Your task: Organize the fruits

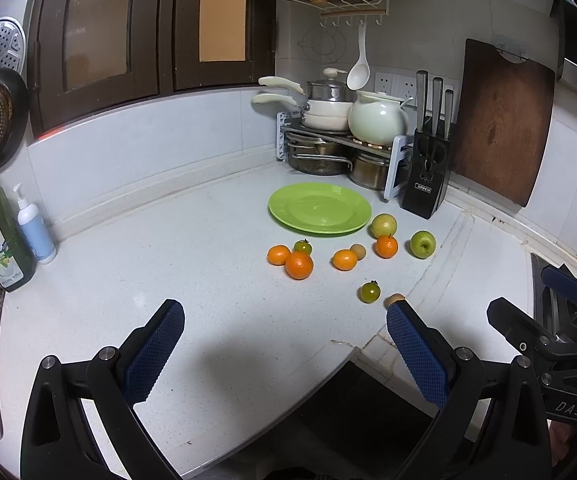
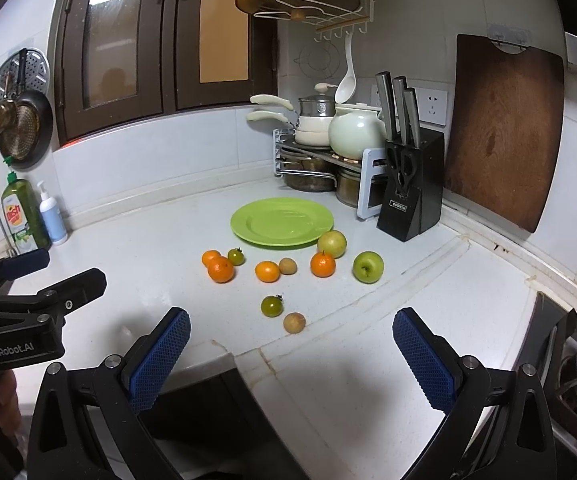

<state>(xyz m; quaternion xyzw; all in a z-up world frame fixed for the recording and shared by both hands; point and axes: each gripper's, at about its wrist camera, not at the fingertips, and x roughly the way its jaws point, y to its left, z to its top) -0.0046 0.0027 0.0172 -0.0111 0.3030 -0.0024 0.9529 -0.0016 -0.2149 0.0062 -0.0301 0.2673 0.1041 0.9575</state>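
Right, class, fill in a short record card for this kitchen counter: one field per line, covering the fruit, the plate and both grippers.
Plate: green plate, nothing on it, in front of the pot rack
Oranges: four, loose on the counter, nearest the plate at
Apples: green apple; yellowish apple touching the plate rim
Small green tomatoes: two, front one at
Small brown fruits: two, front one at
Left gripper: open, holding nothing
Right gripper: open, holding nothing
Fruit on plate: none yet
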